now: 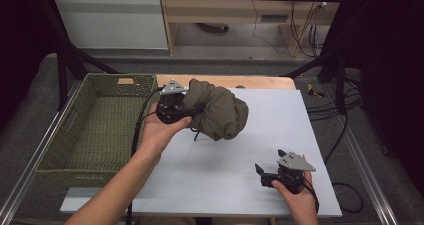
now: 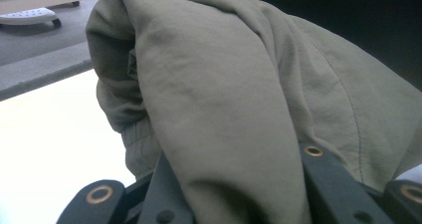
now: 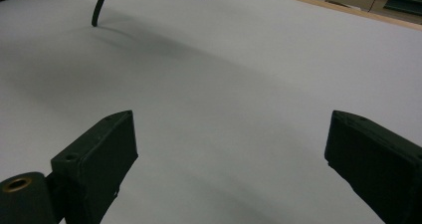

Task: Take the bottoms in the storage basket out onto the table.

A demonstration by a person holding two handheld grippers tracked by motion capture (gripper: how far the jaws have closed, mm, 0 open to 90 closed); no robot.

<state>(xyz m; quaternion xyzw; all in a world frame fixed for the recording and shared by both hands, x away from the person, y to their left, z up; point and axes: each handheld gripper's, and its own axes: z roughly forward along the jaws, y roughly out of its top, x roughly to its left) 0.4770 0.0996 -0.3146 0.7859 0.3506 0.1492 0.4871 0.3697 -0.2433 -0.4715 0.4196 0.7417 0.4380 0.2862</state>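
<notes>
At table centre, toward 11 o'clock: olive garment bundle (image 1: pixel 218 113) is clamped by left tongs (image 1: pixel 186 107) | soft, light, floppy; best gripped at a thick fold | right tongs (image 1: pixel 266 174) held open at 5 o'clock.

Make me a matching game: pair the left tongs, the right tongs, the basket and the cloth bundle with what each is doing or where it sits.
Things:
1. left tongs
2. right tongs
3. basket
4. cloth bundle

States or places:
A. olive, bunched up, lifted above the white board
B. open, nothing between them, low over the board
C. woven green, nothing in it, at the table's left
D. shut on the fabric

Pairs: 1-D, 2-B, 3-C, 4-A
</notes>
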